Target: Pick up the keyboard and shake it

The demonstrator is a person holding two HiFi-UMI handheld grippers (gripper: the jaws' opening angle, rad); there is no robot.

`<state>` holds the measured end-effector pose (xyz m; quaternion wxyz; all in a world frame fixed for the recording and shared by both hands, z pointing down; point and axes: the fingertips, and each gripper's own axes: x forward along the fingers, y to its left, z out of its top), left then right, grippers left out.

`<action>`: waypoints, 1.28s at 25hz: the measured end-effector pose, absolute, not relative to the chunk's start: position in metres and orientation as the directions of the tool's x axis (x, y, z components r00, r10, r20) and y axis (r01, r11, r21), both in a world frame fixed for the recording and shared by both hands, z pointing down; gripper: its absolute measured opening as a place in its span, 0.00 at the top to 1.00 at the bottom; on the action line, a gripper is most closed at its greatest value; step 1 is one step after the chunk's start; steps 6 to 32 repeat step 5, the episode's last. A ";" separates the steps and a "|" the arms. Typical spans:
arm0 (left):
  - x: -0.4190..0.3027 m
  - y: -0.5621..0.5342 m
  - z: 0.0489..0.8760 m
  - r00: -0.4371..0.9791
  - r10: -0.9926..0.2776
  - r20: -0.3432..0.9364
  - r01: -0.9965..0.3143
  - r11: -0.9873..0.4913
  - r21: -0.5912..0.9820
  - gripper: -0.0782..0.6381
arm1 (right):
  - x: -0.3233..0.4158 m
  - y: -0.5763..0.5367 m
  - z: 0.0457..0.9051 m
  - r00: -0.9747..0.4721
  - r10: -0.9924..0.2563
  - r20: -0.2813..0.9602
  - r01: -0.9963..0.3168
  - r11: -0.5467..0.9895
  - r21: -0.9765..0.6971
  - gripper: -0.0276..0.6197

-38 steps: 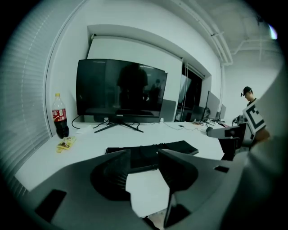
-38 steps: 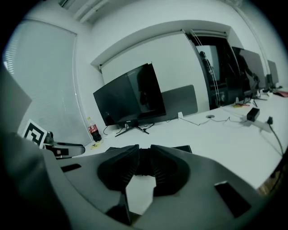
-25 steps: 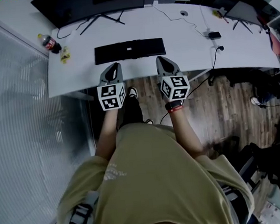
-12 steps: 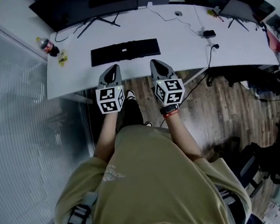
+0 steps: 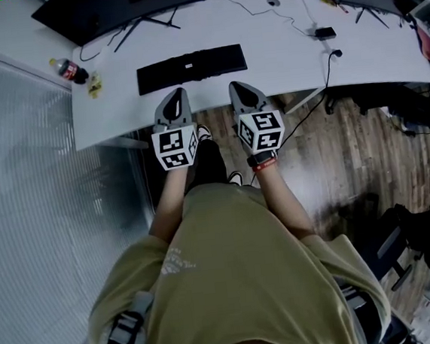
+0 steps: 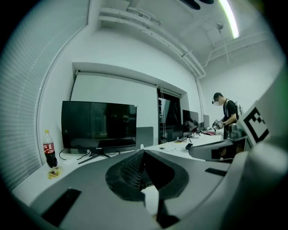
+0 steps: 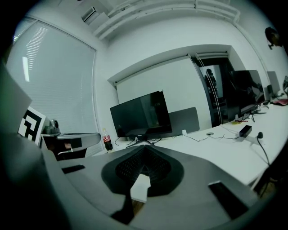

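Observation:
A black keyboard lies flat on the white desk, near its front edge. My left gripper hovers over the desk's front edge just short of the keyboard's left half, jaws shut with nothing between them. My right gripper hovers beside it, short of the keyboard's right end, also shut and empty. In the left gripper view the shut jaws point over the desk at a dark monitor. The right gripper view shows its shut jaws and the same monitor. The keyboard is hidden in both gripper views.
A cola bottle and a small yellow wrapper sit at the desk's left end. The monitor stands at the back. Cables and a black adapter lie on the right. Wooden floor lies below; a person stands far right.
Both grippers have moved forward and up toward the keyboard, from the desk's front edge to just short of it. The jaws stay shut.

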<state>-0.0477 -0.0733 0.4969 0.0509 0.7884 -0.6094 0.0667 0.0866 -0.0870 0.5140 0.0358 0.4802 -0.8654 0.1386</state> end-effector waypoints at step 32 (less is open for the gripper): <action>-0.043 -0.090 0.531 0.282 -0.919 0.276 -0.952 -0.303 -0.038 0.87 | 0.083 -0.102 0.539 -0.554 -0.795 0.248 -0.830 0.505 -0.237 0.92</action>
